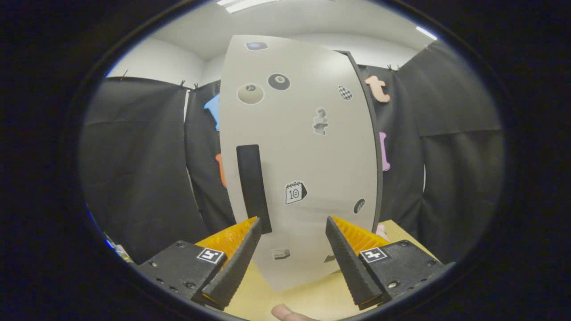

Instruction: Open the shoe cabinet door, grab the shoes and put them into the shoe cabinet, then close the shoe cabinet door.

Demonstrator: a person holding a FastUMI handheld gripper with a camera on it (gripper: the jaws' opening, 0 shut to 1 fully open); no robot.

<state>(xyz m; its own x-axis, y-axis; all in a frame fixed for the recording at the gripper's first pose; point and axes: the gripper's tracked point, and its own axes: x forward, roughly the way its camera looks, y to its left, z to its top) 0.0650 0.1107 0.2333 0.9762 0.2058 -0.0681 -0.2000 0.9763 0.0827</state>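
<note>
Pale grey and smooth, the shoe cabinet door (308, 147) stands upright just ahead of the claw (292, 227), dotted with small stickers. In the gripper view the claw's two fingers (238, 256) are spread apart with nothing between them but the lower part of the door beyond. A dark vertical handle (253, 187) sits on the door's left side, its lower end just above the left fingertip; whether they touch cannot be told. The cabinet rests on a light wooden surface (290, 303). A fingertip (285, 313) of a person shows below the claw.
</note>
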